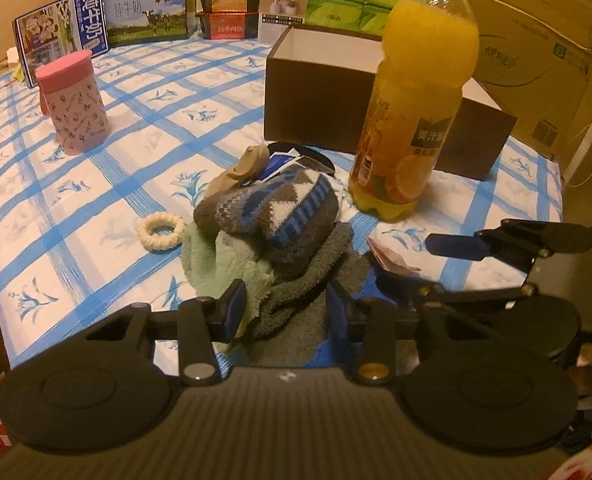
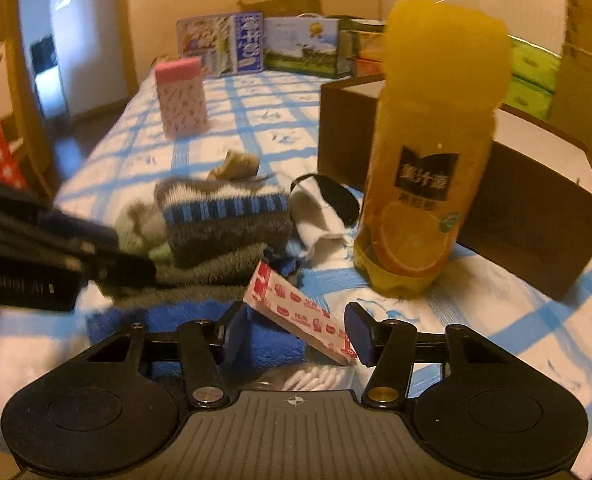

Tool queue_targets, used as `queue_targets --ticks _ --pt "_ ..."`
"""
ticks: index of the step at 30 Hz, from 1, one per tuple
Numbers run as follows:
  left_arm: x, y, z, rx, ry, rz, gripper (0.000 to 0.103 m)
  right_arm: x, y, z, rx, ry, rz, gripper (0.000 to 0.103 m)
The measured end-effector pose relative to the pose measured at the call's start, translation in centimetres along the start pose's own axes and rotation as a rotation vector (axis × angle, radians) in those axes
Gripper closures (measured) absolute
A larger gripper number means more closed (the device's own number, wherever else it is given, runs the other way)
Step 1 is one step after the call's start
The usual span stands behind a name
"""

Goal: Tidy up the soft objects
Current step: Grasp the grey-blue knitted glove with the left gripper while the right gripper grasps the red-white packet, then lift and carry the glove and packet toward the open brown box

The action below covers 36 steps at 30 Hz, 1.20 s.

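Left wrist view alone shows a cream braided ring (image 1: 161, 232) beside the fluffy green-and-grey towel heap (image 1: 256, 280) on the blue-checked surface (image 1: 96, 208), left gripper (image 1: 284, 308) fingers parted around grey towel. Right wrist view alone shows a blue terry cloth (image 2: 272, 344) and a red-printed pink packet (image 2: 299, 312) between the right gripper (image 2: 299, 334) fingers; whether they clench, one cannot tell.

An orange juice bottle (image 1: 415, 92) stands just in front of the open brown box (image 1: 319, 108). Left of the box, a pink-lidded canister (image 1: 74, 102); behind it, possibly milk cartons (image 1: 148, 14).
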<state>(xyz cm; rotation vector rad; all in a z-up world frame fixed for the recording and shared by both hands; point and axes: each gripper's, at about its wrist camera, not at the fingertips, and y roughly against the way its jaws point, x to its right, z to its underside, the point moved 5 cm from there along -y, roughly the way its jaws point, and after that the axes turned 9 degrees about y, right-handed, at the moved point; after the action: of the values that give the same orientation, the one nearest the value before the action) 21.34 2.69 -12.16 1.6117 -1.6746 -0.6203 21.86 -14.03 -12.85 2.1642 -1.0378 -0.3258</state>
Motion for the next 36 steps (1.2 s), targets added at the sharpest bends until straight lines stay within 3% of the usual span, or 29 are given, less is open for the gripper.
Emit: queue_targets --ticks 6,9,10,20,30,31,33,36 --pt "-0.2 -1.2 0.1 -0.02 0.014 0.0 0.063 -0.7 -2.1 1.0 -0.005 0.086 0.007 0.057" --pt "-0.3 -1.5 0.0 -0.022 0.024 0.001 0.063 -0.8 -2.8 1.2 0.003 0.106 0.004 0.07" --pt "-0.3 -1.6 0.0 -0.022 0.028 0.001 0.063 -0.8 -2.8 1.2 0.008 0.104 0.001 0.08" --pt "-0.3 -2.3 -1.1 -0.001 0.064 0.01 0.063 2.0 -1.1 -0.2 0.077 -0.033 0.02 0.099" --pt "0.2 -3.7 -2.2 0.039 0.1 0.002 0.067 6.5 1.9 0.5 0.094 -0.32 -0.022 0.102" --pt "0.2 -3.9 -2.3 0.042 0.103 0.002 0.069 6.7 2.1 0.6 0.092 -0.337 -0.025 0.102" --pt "0.2 -4.2 -2.5 0.047 0.109 0.002 0.083 7.1 2.8 0.9 0.09 -0.356 -0.023 0.102" --pt "0.3 -3.8 -2.6 0.065 0.111 0.015 0.089 7.4 3.6 1.1 0.088 -0.365 -0.018 0.102"
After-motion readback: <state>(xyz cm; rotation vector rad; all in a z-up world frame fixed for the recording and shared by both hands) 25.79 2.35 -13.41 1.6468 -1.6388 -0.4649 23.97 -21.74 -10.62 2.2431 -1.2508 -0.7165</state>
